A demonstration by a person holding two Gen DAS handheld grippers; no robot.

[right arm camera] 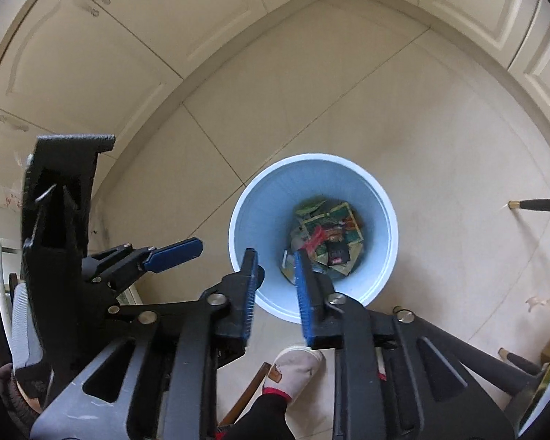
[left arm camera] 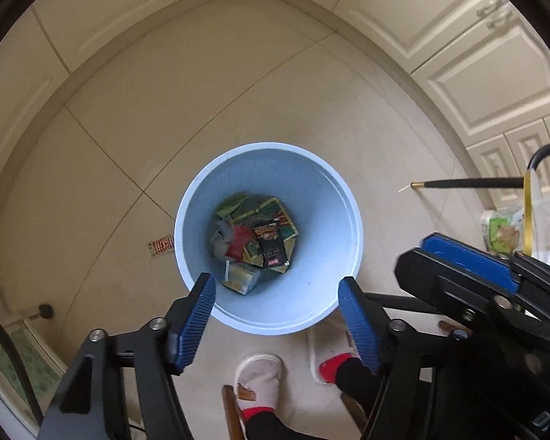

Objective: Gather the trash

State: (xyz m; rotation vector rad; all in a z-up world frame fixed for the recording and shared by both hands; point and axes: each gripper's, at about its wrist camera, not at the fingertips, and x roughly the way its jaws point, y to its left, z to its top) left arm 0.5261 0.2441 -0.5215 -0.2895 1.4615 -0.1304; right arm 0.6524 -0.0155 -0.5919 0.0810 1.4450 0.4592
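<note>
Both claws hang over a pale blue bin (left arm camera: 313, 190) standing upright on the cream tiled floor (left arm camera: 209, 102), its round mouth facing straight up at them. The left claw (left arm camera: 277, 293) is spread wide, its blue pads apart on either side of the bin's near rim, with nothing between them. The right claw (right arm camera: 275, 267) is open by a narrower gap and also empty, its tips over the near left part of the bin's opening. Down at the bottom of the bin lies the trash (left arm camera: 256, 238): a jumble of green, red and dark wrappers, and a small carton (left arm camera: 240, 278) on its side at the near edge, though which way its long axis runs I cannot tell. A red-printed scrap (left arm camera: 160, 245) lies flat on the floor just left of the bin, its long axis running left to right. Two slippered feet (left arm camera: 258, 377) stand near the bin, and white cabinets (left arm camera: 476, 55) line the far walls.
</note>
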